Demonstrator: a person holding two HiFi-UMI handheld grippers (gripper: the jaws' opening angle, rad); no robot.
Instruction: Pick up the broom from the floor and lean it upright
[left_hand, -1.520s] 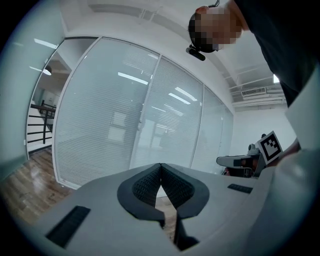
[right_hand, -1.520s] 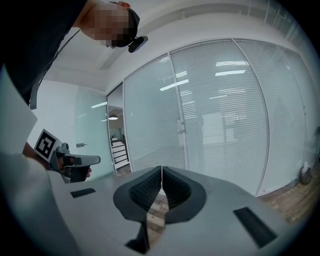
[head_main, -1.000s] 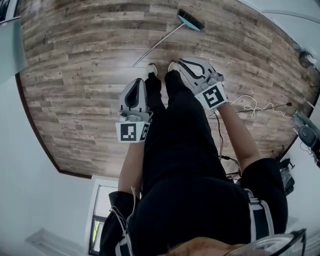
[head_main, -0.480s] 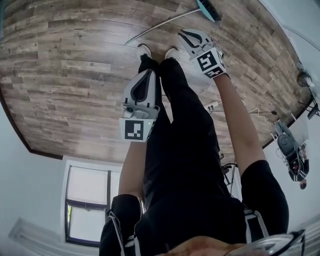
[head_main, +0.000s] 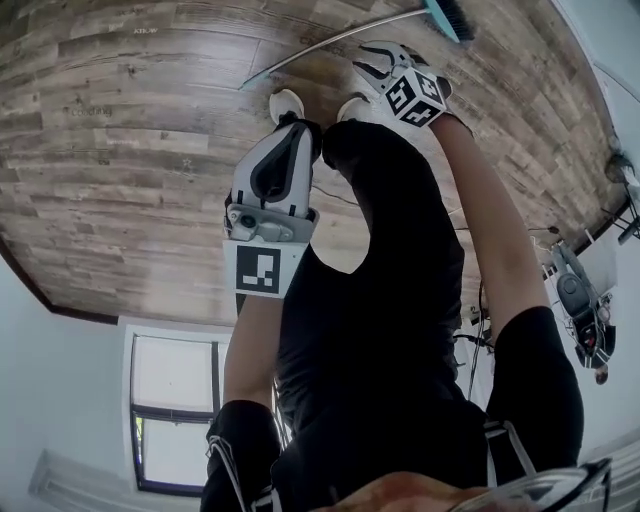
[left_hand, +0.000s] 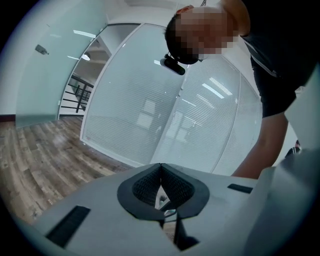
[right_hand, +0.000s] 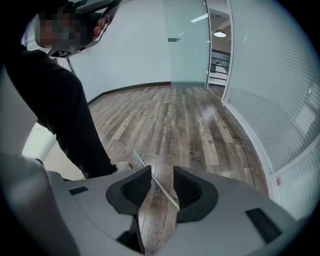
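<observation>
At the left of the head view, the wood-plank floor (head_main: 130, 150) runs to a white wall with a framed glass panel (head_main: 170, 400). The left gripper (left_hand: 160, 166) hangs beside the person's left leg; its jaws are pressed together with nothing between them, and a glass wall with blinds (left_hand: 150, 115) is beyond.

The broom (head_main: 330, 43) lies flat on the floor at the top of the head view, its thin metal handle slanting up to the teal broom head (head_main: 450, 14) at the right. The person's white shoes (head_main: 287, 104) stand just beside the handle's free end, and black-trousered legs (head_main: 380, 260) hide the floor below.

The right gripper (right_hand: 162, 172) points down over the handle. Its jaws have just been opening and stand apart, and the handle crosses the gap slantwise without either pad pressing on it. A grey device (head_main: 575, 290) sits at the far right edge.
</observation>
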